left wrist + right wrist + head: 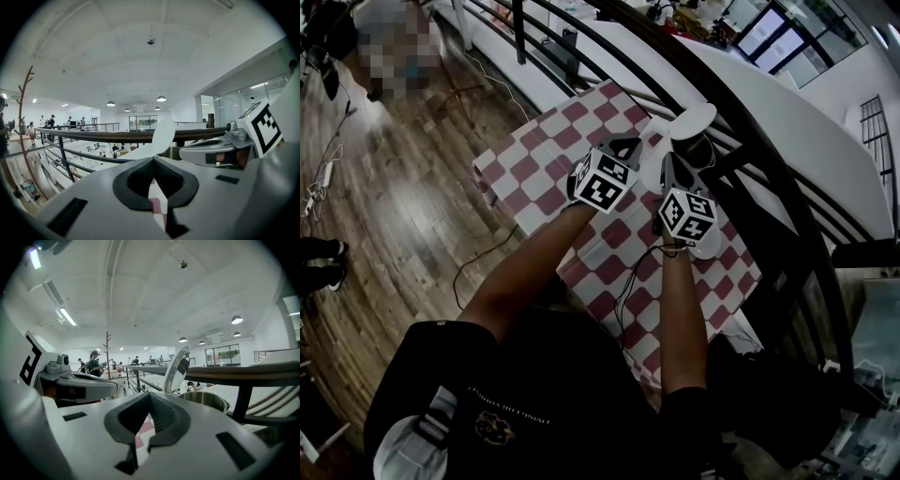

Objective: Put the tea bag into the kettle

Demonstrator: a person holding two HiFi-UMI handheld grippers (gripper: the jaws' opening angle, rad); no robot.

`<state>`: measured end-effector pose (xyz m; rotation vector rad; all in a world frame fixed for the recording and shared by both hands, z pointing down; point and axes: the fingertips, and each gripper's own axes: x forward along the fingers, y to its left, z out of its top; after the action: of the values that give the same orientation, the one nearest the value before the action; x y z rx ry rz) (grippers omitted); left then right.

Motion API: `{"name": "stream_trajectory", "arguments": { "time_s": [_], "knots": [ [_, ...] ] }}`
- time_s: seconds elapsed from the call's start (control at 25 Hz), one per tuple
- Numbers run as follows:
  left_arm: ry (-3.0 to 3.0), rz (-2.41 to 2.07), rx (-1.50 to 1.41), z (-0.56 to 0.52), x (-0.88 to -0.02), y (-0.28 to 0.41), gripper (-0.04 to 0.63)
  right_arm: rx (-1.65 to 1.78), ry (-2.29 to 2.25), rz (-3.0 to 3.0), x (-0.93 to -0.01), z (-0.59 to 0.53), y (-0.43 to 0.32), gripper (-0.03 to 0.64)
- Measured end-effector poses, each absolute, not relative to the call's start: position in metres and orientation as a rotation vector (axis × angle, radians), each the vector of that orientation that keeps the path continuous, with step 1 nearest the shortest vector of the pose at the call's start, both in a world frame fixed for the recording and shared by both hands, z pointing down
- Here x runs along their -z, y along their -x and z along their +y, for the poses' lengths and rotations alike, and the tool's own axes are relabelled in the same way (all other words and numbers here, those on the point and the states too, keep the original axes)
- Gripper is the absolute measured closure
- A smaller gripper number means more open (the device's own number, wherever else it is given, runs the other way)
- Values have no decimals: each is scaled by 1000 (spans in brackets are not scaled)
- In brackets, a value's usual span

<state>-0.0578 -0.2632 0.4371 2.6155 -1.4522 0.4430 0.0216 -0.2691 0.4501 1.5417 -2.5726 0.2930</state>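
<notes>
left gripper [153, 159] and right gripper [149, 395], jaws clenched together on nothing, hang side by side over the checked cloth [546, 141], near the open-lidded kettle [205, 401].

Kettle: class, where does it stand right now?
In the head view the kettle stands at the checked table's far edge, against the railing, lid up, just beyond the right gripper's tips.

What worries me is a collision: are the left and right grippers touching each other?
Apart. The head view shows checkered tablecloth between the left gripper and the right gripper, which sit side by side without meeting.
</notes>
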Motion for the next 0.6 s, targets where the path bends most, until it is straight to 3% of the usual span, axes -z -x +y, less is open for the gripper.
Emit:
{"name": "stream_trajectory", "arguments": {
  "time_s": [0.6],
  "knots": [
    [-2671,-1438,-426,-291,-405,65,591,-170,-1546,-2595,-407,-296,-8,606]
  ]
}}
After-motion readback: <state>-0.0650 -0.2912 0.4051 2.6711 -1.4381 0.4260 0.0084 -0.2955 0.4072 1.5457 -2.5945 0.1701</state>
